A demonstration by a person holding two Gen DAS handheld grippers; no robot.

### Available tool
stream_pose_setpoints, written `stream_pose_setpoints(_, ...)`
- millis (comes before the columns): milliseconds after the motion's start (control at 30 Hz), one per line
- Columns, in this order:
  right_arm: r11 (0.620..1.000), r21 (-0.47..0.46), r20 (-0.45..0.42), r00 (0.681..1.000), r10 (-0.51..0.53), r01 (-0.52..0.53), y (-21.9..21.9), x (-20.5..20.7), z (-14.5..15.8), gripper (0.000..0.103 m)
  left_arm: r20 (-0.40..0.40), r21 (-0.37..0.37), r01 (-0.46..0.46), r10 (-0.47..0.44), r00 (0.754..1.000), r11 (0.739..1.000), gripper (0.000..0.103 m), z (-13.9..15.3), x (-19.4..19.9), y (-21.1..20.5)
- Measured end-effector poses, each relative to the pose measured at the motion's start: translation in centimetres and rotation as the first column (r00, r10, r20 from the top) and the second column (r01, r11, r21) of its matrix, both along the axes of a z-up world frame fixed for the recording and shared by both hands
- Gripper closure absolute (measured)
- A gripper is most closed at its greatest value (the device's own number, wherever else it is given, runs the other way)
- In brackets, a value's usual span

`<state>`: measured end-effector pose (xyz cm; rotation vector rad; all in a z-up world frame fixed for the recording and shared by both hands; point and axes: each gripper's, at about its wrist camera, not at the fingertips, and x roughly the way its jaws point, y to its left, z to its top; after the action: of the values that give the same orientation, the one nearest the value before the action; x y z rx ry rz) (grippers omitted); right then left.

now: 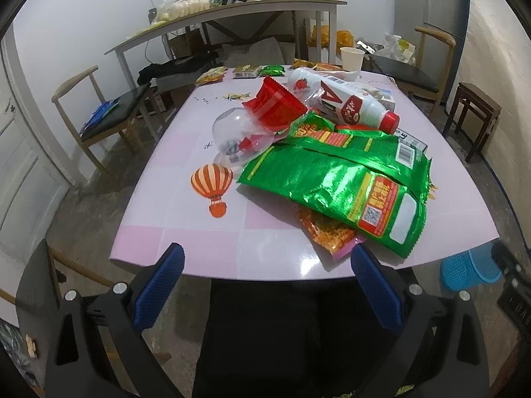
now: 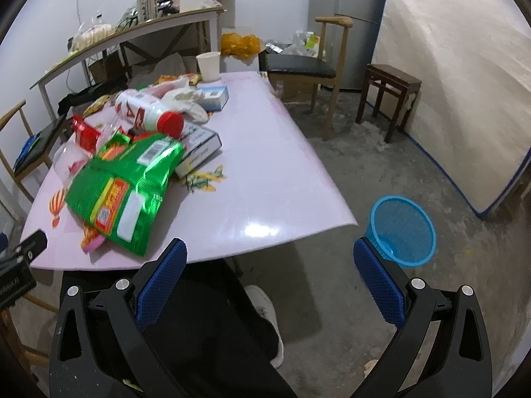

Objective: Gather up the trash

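Observation:
A heap of trash lies on the pink table (image 1: 186, 232): a large green snack bag (image 1: 335, 179), an orange wrapper (image 1: 328, 232) under it, a white bottle with a red cap (image 1: 345, 99), a red wrapper (image 1: 275, 106) and a clear plastic bottle (image 1: 239, 136). The green bag (image 2: 129, 179) and the white bottle (image 2: 149, 109) also show in the right wrist view. A blue mesh bin (image 2: 403, 229) stands on the floor right of the table. My left gripper (image 1: 267, 262) is open and empty at the table's near edge. My right gripper (image 2: 270, 258) is open and empty, off the table's near right corner.
A paper cup (image 2: 209, 64), a tissue box (image 2: 214, 96) and a white carton (image 2: 199, 149) sit on the table. Small snack packets (image 1: 245, 71) lie at its far end. Wooden chairs (image 1: 99, 116) flank it, a dark stool (image 2: 391, 96) stands right, and a cluttered desk (image 1: 232, 16) behind.

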<state>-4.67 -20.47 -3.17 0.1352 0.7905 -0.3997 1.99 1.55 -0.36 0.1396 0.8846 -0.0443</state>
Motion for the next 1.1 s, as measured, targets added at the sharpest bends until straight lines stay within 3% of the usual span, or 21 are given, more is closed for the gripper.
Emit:
stream_pose_setpoints(300,0.999,-0.051,0.089,0.996,-0.013,0.018,-0.9,2.7,2.3,0.007,0.0,-0.135,0.087,-0.088,0.996,0.987,0.005,1.6,3.2,3.8)
stream_pose_setpoints(400,0.998,-0.06,0.138,0.99,0.04,-0.032,-0.8,4.1,3.2,0.007,0.011,-0.203,0.122,-0.122,0.992,0.972,0.005,2.0,4.8,5.3)
stream_pose_setpoints(500,0.993,-0.051,0.234,0.965,0.117,-0.108,-0.4,5.2,4.3,0.007,0.023,-0.342,0.169,-0.172,0.985,0.924,0.005,2.4,6.4,6.9)
stream_pose_setpoints(567,0.988,-0.067,0.243,0.959,0.149,-0.137,0.1,6.4,4.9,0.007,0.036,-0.432,0.18,-0.182,0.983,0.884,0.005,2.7,7.4,7.8)
stream_pose_setpoints(667,0.977,-0.057,0.242,0.947,0.211,-0.204,0.9,8.5,5.9,0.007,0.049,-0.475,0.19,-0.19,0.981,0.859,0.005,3.0,8.8,8.3)
stream_pose_setpoints(800,0.945,0.049,0.263,0.917,0.3,-0.323,1.6,11.1,6.7,0.007,0.122,-0.428,0.219,-0.184,0.975,0.877,0.005,3.1,10.6,8.2)
stream_pose_setpoints(833,0.929,0.081,0.265,0.907,0.328,-0.36,1.8,11.7,6.8,0.009,0.131,-0.412,0.233,-0.196,0.972,0.881,0.005,2.9,11.2,8.1)
stream_pose_setpoints(900,0.863,0.167,0.264,0.865,0.427,-0.477,2.6,13.7,7.1,0.017,0.133,-0.375,0.252,-0.217,0.967,0.892,0.005,2.2,12.6,7.7)
stream_pose_setpoints(1067,0.626,0.302,0.221,0.692,0.687,-0.719,6.0,19.4,7.7,0.032,0.063,-0.31,0.288,-0.283,0.957,0.906,0.006,-1.0,15.9,6.7)
stream_pose_setpoints(1100,0.596,0.319,0.21,0.668,0.714,-0.737,6.5,20.1,7.6,0.037,0.051,-0.307,0.289,-0.288,0.956,0.907,0.007,-1.6,16.4,6.7)
